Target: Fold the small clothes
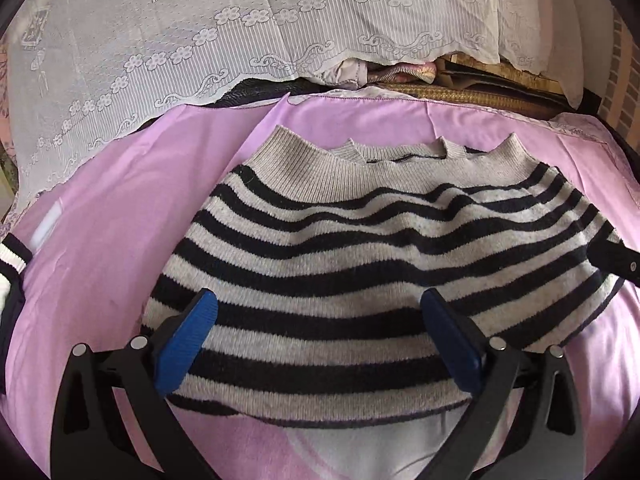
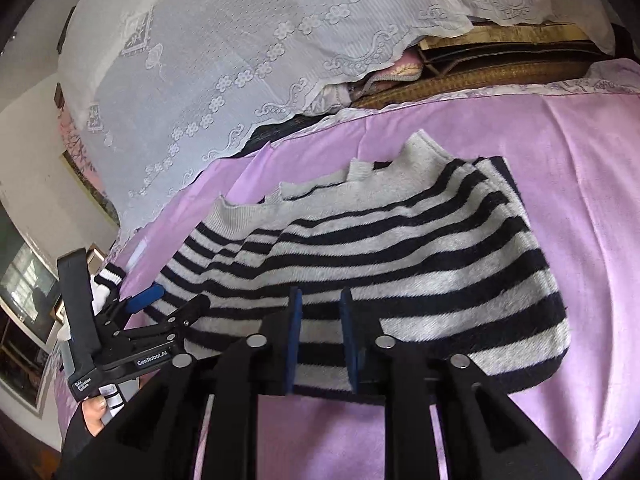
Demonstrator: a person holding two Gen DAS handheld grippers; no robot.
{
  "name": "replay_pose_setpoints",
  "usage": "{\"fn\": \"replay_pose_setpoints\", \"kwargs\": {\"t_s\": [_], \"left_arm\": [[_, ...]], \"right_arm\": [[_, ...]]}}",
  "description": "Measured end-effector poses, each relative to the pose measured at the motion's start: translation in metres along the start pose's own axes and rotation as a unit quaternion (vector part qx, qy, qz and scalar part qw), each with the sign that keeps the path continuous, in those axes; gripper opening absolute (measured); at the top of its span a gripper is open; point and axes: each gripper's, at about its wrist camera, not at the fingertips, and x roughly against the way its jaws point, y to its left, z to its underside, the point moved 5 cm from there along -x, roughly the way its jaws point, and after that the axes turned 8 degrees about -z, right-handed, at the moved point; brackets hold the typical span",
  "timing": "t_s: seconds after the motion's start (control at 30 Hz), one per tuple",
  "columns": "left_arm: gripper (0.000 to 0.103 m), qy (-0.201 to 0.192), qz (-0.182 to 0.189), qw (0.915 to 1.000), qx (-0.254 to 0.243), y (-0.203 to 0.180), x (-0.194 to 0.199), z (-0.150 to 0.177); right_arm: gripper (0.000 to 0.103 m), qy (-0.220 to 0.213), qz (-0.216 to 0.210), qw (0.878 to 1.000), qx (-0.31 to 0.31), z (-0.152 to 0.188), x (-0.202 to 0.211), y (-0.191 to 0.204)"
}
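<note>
A black-and-grey striped knit sweater [image 1: 360, 240] lies folded on the pink sheet [image 1: 120, 220], its ribbed grey collar on the far side. My left gripper [image 1: 318, 296] is open wide just above the sweater's near half, with nothing between its blue pads. One black finger [image 1: 612, 260] of my right gripper reaches in over the sweater's right edge. In the right wrist view the sweater [image 2: 380, 260] spreads ahead. My right gripper [image 2: 321, 294] hovers over its near hem, open by a narrow gap and gripping nothing. The left gripper [image 2: 174, 300] shows at the sweater's left end.
A white lace cloth [image 1: 160, 60] covers a pile along the far side of the sheet, with a woven mat [image 1: 460, 94] and bedding beside it. A white-and-black ribbed garment [image 1: 10, 264] lies at the left edge. A person's hand [image 2: 94, 416] holds the left gripper's handle.
</note>
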Motion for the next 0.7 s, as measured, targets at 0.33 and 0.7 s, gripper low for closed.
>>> {"fn": "replay_pose_setpoints", "kwargs": {"t_s": [0.33,0.7], "left_arm": [[0.099,0.010,-0.018,0.9998,0.000,0.011,-0.004,0.016],[0.099,0.013,-0.019,0.9996,0.017,0.024,0.006,0.024]], "right_arm": [[0.038,-0.007,0.005,0.999,-0.040,0.018,0.012,-0.031],[0.032,-0.054,0.028,0.993,-0.101,0.026,0.051,-0.055]]}}
